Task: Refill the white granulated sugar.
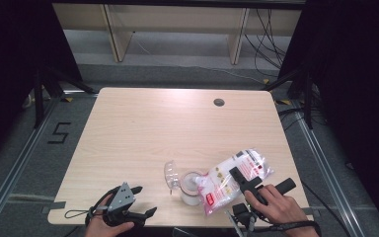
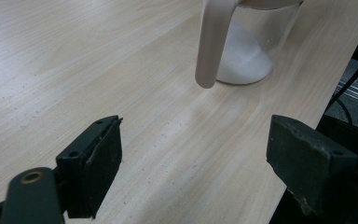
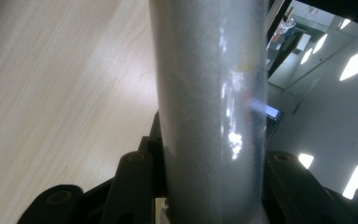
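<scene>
Two grippers, left [image 1: 140, 202] jaws apart, right [image 1: 246, 190] jaws clamped on one bag [image 1: 237, 175], one jar [image 1: 191, 187].

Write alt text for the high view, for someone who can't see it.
The right gripper tilts a clear plastic bag of white grains over a clear jar with an open hinged lid on a light wooden table. The left gripper rests open near the front edge.

A "5" is marked on the floor [image 1: 59, 133] left of the table [image 1: 143, 128]
</scene>
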Motion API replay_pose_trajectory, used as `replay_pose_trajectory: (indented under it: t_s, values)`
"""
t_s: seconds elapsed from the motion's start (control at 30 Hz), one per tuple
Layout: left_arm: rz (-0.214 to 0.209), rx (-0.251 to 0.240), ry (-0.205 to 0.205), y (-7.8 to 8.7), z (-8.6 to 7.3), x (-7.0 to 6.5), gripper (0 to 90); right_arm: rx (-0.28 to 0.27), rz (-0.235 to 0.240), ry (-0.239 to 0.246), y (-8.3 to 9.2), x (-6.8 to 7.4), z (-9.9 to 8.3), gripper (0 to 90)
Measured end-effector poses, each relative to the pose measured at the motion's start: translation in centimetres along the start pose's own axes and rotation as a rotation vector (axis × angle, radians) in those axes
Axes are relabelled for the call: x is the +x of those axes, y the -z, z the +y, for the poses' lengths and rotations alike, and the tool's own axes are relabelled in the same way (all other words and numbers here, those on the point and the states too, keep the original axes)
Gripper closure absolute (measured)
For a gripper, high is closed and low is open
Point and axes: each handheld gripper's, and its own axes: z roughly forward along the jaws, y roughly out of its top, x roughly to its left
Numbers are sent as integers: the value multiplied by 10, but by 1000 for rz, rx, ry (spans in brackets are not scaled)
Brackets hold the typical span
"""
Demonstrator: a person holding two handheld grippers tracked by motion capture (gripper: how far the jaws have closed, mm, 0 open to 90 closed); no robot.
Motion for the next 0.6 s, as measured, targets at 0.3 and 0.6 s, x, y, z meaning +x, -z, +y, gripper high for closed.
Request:
replay_pose_trajectory:
  t_s: [0.3,0.6]
  values:
    - [4,10,-17,2,0,1,179,0,4,-9,-2,3,-1,674]
    - [5,10,-13,1,0,1,180,-17,2,-3,-2,3,-3,679]
